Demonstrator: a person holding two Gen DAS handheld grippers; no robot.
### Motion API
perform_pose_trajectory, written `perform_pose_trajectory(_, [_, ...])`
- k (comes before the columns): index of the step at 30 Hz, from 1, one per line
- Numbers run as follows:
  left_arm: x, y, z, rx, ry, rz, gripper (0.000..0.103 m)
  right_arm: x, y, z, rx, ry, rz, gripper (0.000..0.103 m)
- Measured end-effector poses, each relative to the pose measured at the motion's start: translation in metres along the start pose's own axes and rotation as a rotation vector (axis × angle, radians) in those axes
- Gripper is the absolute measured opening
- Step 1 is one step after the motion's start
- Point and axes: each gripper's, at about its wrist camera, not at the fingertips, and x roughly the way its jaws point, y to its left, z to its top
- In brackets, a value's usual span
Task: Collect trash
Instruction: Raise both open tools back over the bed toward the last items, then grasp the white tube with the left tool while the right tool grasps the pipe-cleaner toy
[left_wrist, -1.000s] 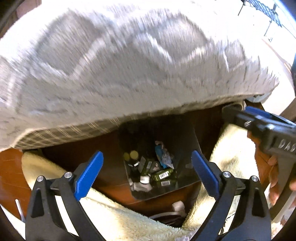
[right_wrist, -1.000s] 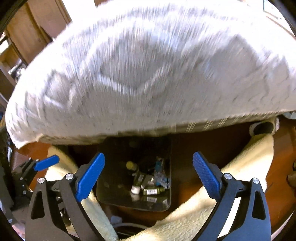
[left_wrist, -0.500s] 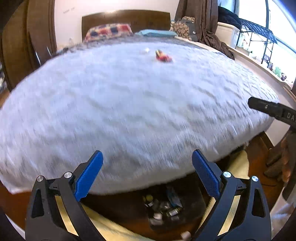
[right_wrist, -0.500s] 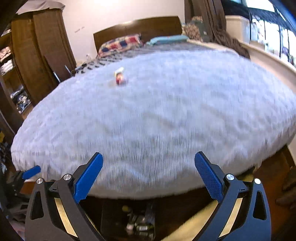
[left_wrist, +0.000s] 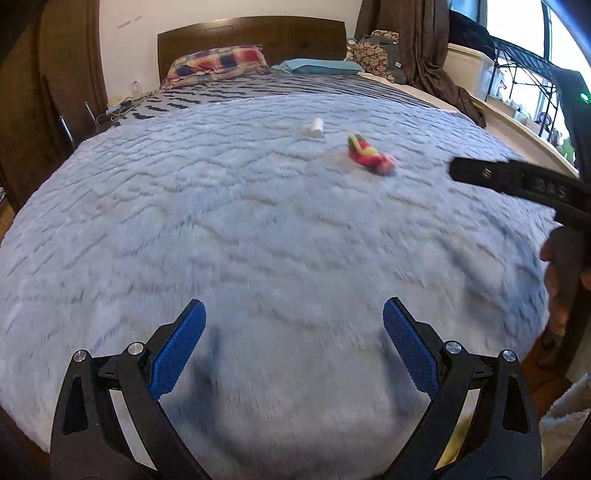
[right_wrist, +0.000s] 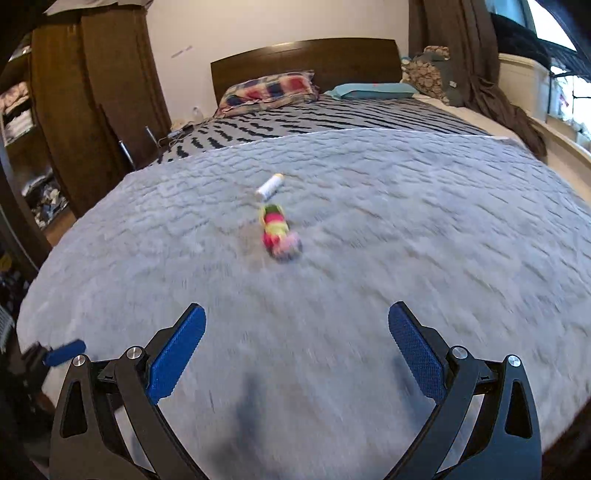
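Observation:
A crumpled red and yellow wrapper (left_wrist: 370, 154) (right_wrist: 279, 230) lies on the fluffy grey blanket (left_wrist: 258, 229) (right_wrist: 369, 229) in the middle of the bed. Just beyond it lies a small white bottle (left_wrist: 314, 127) (right_wrist: 270, 186) on its side. My left gripper (left_wrist: 293, 332) hovers open over the blanket's near end, nothing between its blue pads. My right gripper (right_wrist: 296, 336) is open too, empty, well short of the wrapper. In the left wrist view the right gripper's black body (left_wrist: 517, 182) reaches in from the right, held by a hand (left_wrist: 561, 273).
Pillows (right_wrist: 269, 90) and a dark wooden headboard (right_wrist: 306, 59) close the far end of the bed. A wooden wardrobe (right_wrist: 92, 103) stands at left; a curtain (left_wrist: 436, 55) and metal rack (left_wrist: 524, 66) at right. The left gripper's blue tip (right_wrist: 64, 351) shows at the bed's left edge.
Both grippers have risen from the bin of trash on the floor under the bed's foot to above the blanket. The bin has dropped out of view; the wrapper and bottle now show.

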Motion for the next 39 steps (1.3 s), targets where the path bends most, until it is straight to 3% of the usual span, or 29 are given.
perform_pose_trajectory(6, [0.026,0.011,0.036,-0.004,0.014,0.001,0.092,0.058,0.018,0.036,-0.057,0.036,-0.039,0.095])
perform_pose_trajectory(8, [0.034,0.012,0.048,0.002,0.019,0.004,0.092,0.074,0.021,0.042,-0.067,0.071,-0.027,0.079])
perform_pose_trajectory(12, [0.047,0.011,0.065,0.029,0.027,0.019,0.092,0.102,0.026,0.05,-0.077,0.121,-0.022,0.065])
perform_pose_trajectory(17, [0.062,0.01,0.084,0.039,0.035,0.011,0.092,0.121,0.017,0.051,-0.057,0.167,-0.01,0.036])
perform_pose_trajectory(21, [0.08,0.003,0.104,0.049,0.038,0.022,0.092,0.117,-0.001,0.059,-0.026,0.136,0.034,0.031])
perform_pose_trajectory(22, [0.085,0.001,0.11,0.052,0.036,0.018,0.092,0.112,-0.009,0.062,-0.011,0.115,0.023,0.026])
perform_pose_trajectory(28, [0.123,-0.017,0.151,0.048,0.018,0.0,0.089,0.088,-0.056,0.072,0.052,0.031,-0.056,0.026])
perform_pose_trajectory(39, [0.216,-0.039,0.214,-0.007,0.071,-0.043,0.053,0.078,-0.098,0.078,0.043,-0.004,-0.055,0.026])
